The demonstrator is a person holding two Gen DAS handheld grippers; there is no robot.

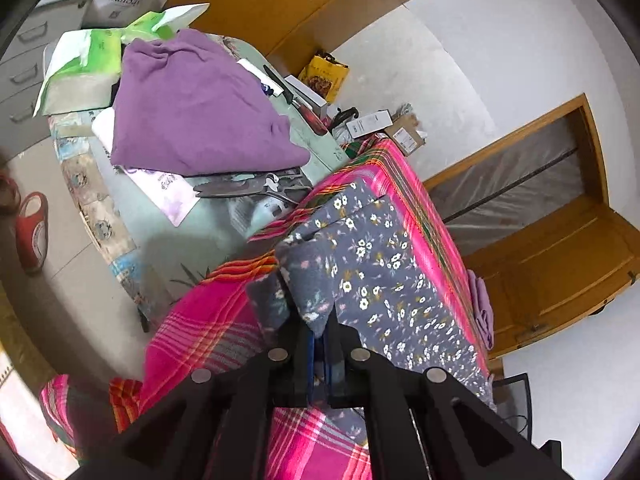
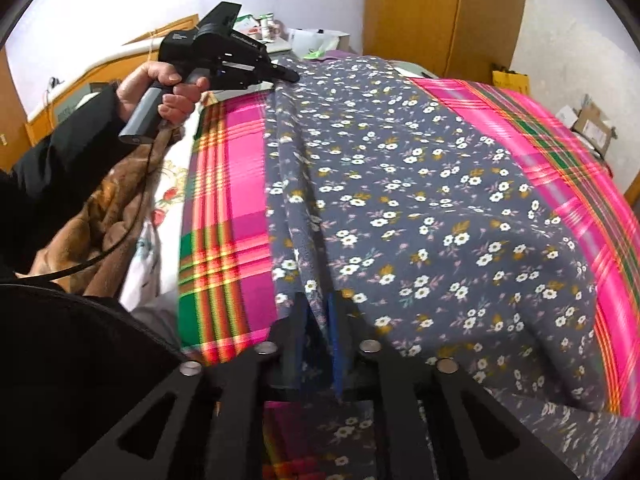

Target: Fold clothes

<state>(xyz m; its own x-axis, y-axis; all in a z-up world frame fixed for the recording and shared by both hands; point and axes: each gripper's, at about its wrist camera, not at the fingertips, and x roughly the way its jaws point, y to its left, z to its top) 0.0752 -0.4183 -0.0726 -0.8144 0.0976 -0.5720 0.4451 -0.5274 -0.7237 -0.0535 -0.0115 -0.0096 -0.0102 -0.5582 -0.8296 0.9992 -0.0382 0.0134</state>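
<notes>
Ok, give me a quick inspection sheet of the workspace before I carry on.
Surface: pink plaid sheet on the bed.
Job's things: grey floral garment spread across it.
Clutter: purple cloth, scissors, knife, boxes on the side table.
Tools: left tool and right tool each have a floral fold between the jaws.
Cables: black lead trailing from the left handle.
Surroundings: wooden wardrobe, white wall.

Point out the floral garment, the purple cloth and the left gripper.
floral garment [image 2: 420, 184], right wrist view, flat middle of the fabric.
purple cloth [image 1: 192, 108], left wrist view, centre of the folded pile.
left gripper [image 2: 286, 74], right wrist view, fingertips at the garment's far edge.
</notes>
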